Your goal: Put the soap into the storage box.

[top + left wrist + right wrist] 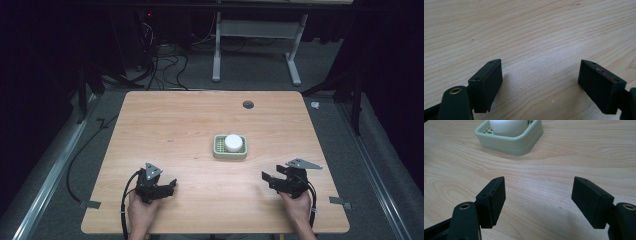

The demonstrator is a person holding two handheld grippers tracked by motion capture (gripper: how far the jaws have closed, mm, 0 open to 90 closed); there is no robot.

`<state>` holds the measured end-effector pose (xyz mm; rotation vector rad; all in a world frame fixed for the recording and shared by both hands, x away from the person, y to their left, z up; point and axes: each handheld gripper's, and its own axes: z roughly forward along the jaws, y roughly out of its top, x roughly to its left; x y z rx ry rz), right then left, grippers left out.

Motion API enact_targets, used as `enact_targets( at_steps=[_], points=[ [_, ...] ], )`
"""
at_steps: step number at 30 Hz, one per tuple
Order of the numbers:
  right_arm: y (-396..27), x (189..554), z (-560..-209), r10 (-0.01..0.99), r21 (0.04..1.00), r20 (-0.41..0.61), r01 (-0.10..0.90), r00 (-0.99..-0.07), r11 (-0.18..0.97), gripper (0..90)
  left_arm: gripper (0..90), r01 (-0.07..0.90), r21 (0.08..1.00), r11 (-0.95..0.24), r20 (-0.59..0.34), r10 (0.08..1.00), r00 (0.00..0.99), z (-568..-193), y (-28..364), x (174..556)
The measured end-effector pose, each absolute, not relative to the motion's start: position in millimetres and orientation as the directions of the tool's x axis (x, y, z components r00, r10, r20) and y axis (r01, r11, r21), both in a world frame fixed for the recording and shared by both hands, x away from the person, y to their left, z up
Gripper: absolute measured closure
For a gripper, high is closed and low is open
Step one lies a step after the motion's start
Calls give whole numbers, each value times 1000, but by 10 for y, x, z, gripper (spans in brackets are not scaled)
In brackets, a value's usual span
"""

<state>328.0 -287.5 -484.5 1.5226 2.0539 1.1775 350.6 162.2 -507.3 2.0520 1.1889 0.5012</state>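
Soap [233,142], white and rounded: sitting in a pale green dish [218,152] just right of the middle of the table [175,125], untouched, well apart from both grippers. Showing ahead of the right gripper [539,197] in its own view, a little left of the line between the jaws, with bare wood between. Holding nothing, jaws standing wide, hovering near the table's near right corner; left gripper [540,77] likewise gaping wide and empty over bare wood at the near left. Judging the step as the very start: not yet reaching, merely waiting. Probably calling next for carrying the right gripper forward and leftward to the dish, lining the jaws either side of the soap, then closing gently, a smooth rounded lump being apt to slip.
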Motion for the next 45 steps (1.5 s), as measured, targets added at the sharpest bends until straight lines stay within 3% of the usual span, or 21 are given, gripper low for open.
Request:
enact_targets(
  at_steps=[45],
  points=[
    [-2683, 3403, -5017, 930, 733, 90, 656, -357, 181, 283, 200, 591, 734, -333, -15, 863, 505, -5073, 1622, 3505]
  ],
)
